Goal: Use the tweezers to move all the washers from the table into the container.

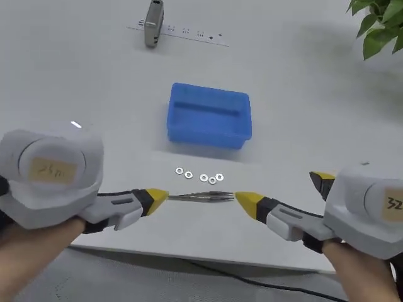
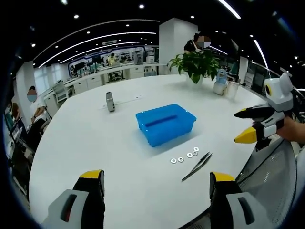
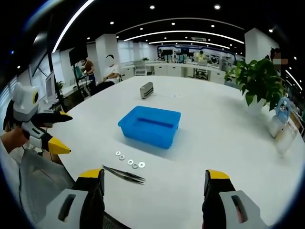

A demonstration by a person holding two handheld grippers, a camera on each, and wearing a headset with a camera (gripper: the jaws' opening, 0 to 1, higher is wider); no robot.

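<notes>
Your left gripper (image 2: 156, 176): pale grey shell, black jaw stems, yellow tips, with a tan label carrying handwritten marks on its round back. Your right gripper (image 3: 154, 173): the same grey, black and yellow, and a tan label too. The container (image 1: 209, 116): plain bright blue inside and out. The washers (image 1: 199, 175): pale silver rings. The tweezers (image 1: 201, 197): dark grey metal, dull sheen. The table (image 1: 302, 94): flat white, crossed by one thin dark line with small dotted marks. The block (image 1: 153, 22) on that line: grey metal. The plant (image 1: 378, 25): green leaves.

Bright even ceiling light, soft shadows, sharp centres, fisheye bending toward gripper-view edges
</notes>
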